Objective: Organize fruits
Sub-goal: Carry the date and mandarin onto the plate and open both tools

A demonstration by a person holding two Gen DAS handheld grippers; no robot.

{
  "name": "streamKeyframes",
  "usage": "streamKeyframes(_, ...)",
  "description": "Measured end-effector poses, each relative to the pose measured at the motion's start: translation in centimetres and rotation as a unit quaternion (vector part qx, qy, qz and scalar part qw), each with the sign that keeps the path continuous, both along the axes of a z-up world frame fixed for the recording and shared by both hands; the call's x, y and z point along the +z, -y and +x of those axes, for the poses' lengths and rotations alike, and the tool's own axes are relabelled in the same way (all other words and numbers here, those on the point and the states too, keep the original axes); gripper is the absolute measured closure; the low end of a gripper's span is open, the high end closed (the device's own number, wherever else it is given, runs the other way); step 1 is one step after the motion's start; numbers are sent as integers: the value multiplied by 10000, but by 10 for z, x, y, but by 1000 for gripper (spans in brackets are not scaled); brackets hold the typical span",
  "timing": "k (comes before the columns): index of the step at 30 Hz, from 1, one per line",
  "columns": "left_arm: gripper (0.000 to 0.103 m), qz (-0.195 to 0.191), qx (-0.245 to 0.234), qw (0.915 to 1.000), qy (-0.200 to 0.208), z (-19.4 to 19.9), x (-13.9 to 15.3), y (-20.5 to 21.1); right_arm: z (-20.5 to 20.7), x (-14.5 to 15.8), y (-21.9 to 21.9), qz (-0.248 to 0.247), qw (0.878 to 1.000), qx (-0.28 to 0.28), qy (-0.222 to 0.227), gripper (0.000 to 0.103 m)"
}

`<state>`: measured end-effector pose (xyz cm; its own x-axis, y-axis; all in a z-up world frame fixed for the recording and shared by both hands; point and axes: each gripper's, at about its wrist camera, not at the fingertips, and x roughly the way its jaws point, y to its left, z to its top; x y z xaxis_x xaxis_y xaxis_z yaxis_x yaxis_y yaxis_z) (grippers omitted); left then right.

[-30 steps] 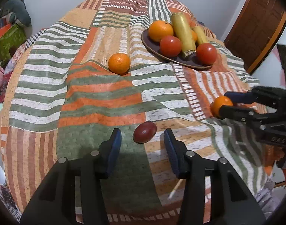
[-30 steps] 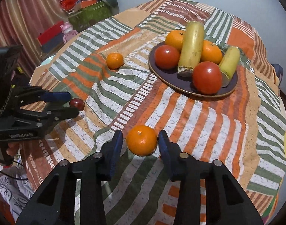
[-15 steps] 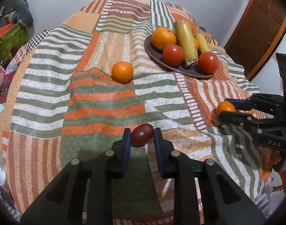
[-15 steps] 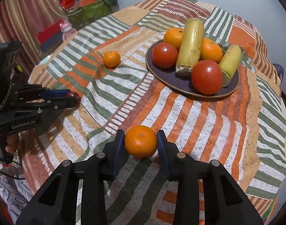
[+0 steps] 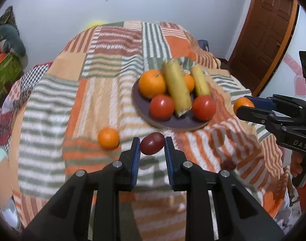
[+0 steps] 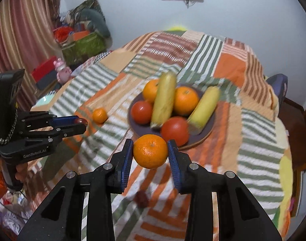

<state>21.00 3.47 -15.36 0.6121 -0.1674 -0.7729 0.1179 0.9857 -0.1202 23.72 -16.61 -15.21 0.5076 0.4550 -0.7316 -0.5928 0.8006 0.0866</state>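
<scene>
Left gripper (image 5: pixel 152 146) clamped on dark red fruit (image 5: pixel 152 143), raised off cloth, plate (image 5: pixel 141 105) at 12 o'clock. Right gripper (image 6: pixel 150 152) clamped on orange (image 6: pixel 150 151), plate (image 6: pixel 210 129) at 1 o'clock.

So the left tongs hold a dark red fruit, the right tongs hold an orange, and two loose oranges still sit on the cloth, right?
Only one loose orange sits on the cloth, as the left wrist view shows. The left tongs do hold the dark red fruit, the right tongs an orange.
</scene>
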Motion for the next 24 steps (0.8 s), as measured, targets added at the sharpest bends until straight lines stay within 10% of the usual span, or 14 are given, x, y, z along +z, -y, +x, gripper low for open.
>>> streamKeyframes(24,79,-201,-674,9968,-376,79,-45,46,74,-27,-13,39,9999,-101,-25,71)
